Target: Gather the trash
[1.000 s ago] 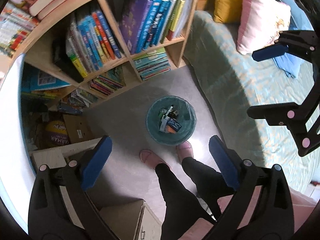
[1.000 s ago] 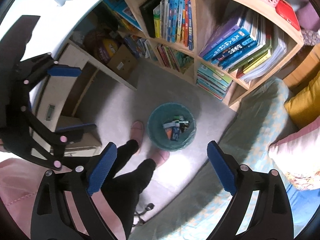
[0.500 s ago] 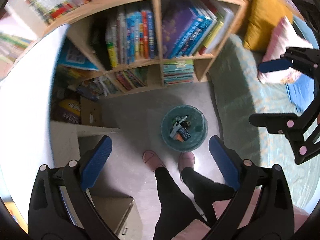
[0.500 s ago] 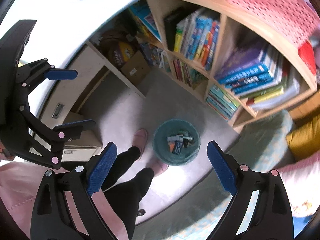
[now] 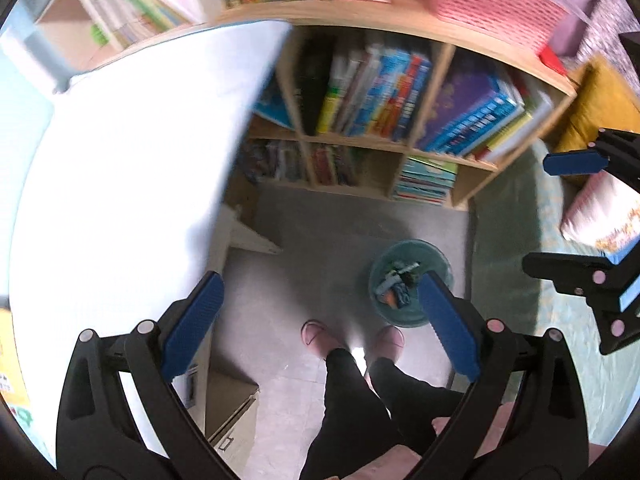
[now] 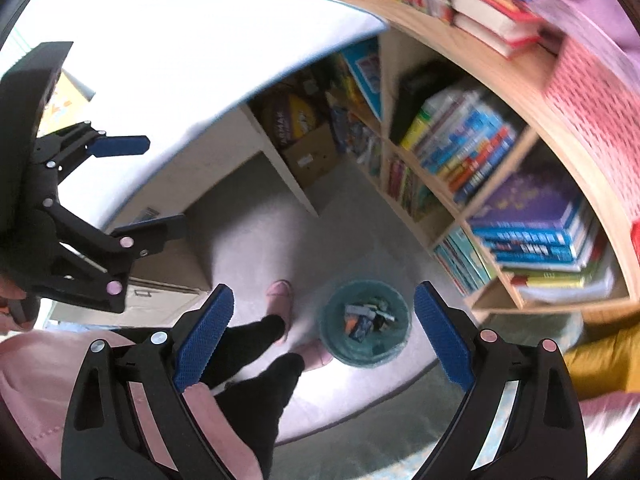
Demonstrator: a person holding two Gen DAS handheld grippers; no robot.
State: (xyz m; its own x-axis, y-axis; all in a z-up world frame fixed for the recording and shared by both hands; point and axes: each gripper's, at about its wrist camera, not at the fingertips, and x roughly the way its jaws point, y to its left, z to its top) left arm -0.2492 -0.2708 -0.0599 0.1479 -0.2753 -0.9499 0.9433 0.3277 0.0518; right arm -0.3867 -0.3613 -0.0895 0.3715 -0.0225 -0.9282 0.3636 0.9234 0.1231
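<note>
A teal trash bin (image 5: 434, 250) stands on the grey floor, holding several small pieces of trash (image 5: 394, 284). My left gripper (image 5: 320, 320) is open and empty, high above the floor, its right finger overlapping the bin's edge in the left wrist view. My right gripper (image 5: 560, 216) shows at the right edge of that view, also open. In the right wrist view the bin (image 6: 362, 356) and its trash (image 6: 364, 314) lie between the fingers of the open, empty right gripper (image 6: 324, 336). The left gripper (image 6: 148, 188) hangs open at the left.
A person's black-trousered legs (image 5: 352, 400) and pink slippers (image 5: 314, 332) stand beside the bin. A white desk top (image 5: 120, 180) fills the left. A wooden bookshelf (image 5: 400, 92) full of books lines the back. A green-covered bed (image 5: 516, 240) with pillows lies right.
Both cameras have swung toward the white desk, which now fills much more of the view. The bin has shifted right and looks smaller. Both grippers stay open and empty.
</note>
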